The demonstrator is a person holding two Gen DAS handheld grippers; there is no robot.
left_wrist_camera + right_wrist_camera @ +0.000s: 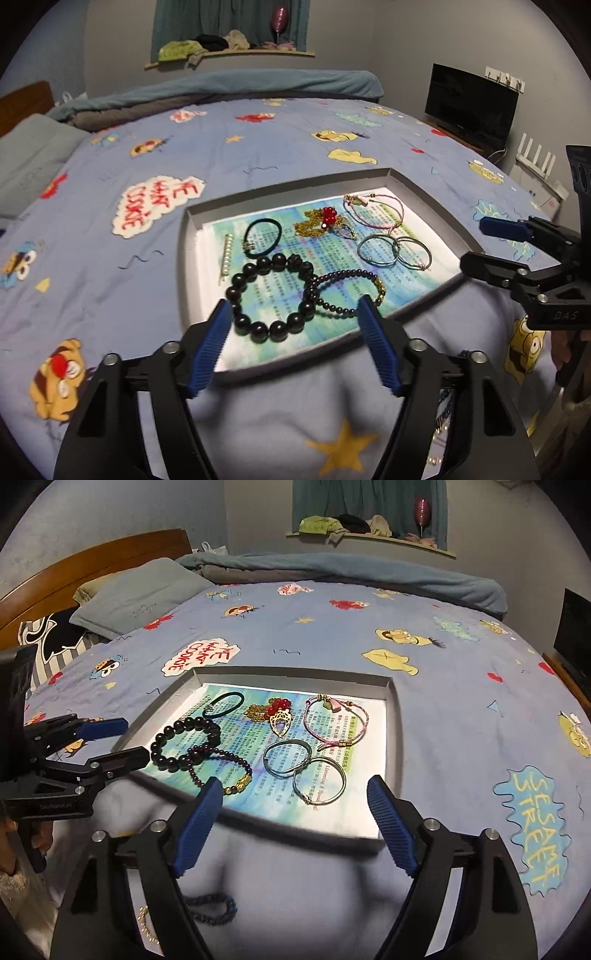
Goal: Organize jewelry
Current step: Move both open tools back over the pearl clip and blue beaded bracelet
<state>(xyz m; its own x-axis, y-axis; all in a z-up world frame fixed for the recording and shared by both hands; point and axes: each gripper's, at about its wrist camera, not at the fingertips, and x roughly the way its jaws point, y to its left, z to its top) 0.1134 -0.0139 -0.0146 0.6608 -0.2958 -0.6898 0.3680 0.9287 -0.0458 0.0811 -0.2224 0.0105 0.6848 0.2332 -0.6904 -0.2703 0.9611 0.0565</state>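
Both tongs, left tongs (295,325) and right tongs (295,805), are hanging apart and empty over the tray (186,258), seemingly because the bead bracelets (273,295) are already lying inside.

bracelet (210,910) behind gripper, perhaps beaded, blurred

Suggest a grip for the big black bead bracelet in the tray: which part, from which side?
Probably the near arc of the big black bead bracelet, from above over the tray's open near edge. It lies flat, so pinch across the strand, one finger inside the loop. Avoid its right side, where the small-bead bracelet touches or overlaps it. The left gripper is open and nearest.
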